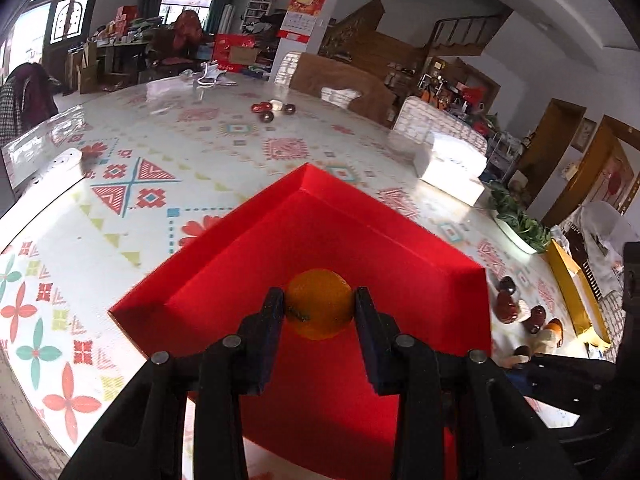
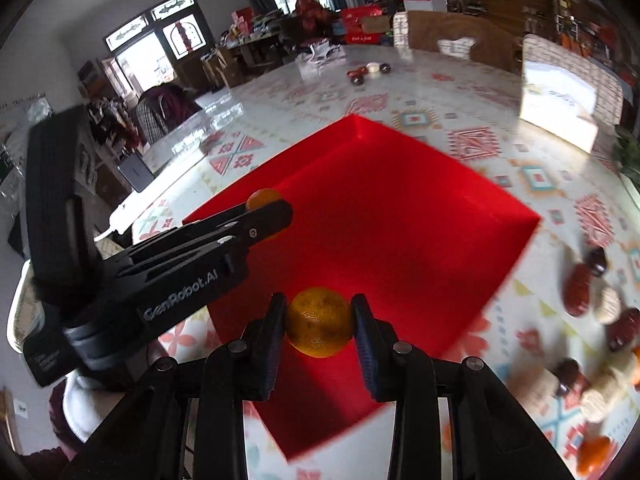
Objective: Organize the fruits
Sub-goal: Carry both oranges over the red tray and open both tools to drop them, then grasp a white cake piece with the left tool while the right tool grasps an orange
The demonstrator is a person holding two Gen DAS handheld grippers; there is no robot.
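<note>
Two oranges, one clamped at its widest part in the left gripper [image 1: 319, 304] and the other [image 2: 319, 322] likewise in the right gripper [image 2: 319, 322], both held over the open red box [image 1: 400, 240]. Likely light, round, firm-skinned yet bruisable; a gentle grip across the middle suits best, since the smooth peel may roll or slip. More fruits [image 2: 600, 312] lie loose on the patterned table [image 1: 160, 184], beside the box.

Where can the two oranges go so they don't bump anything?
The red tray floor is bare from its far corner to the right wall; both tongs grip an orange above it. It is crowded right of the tray, among the dates and nuts.
</note>
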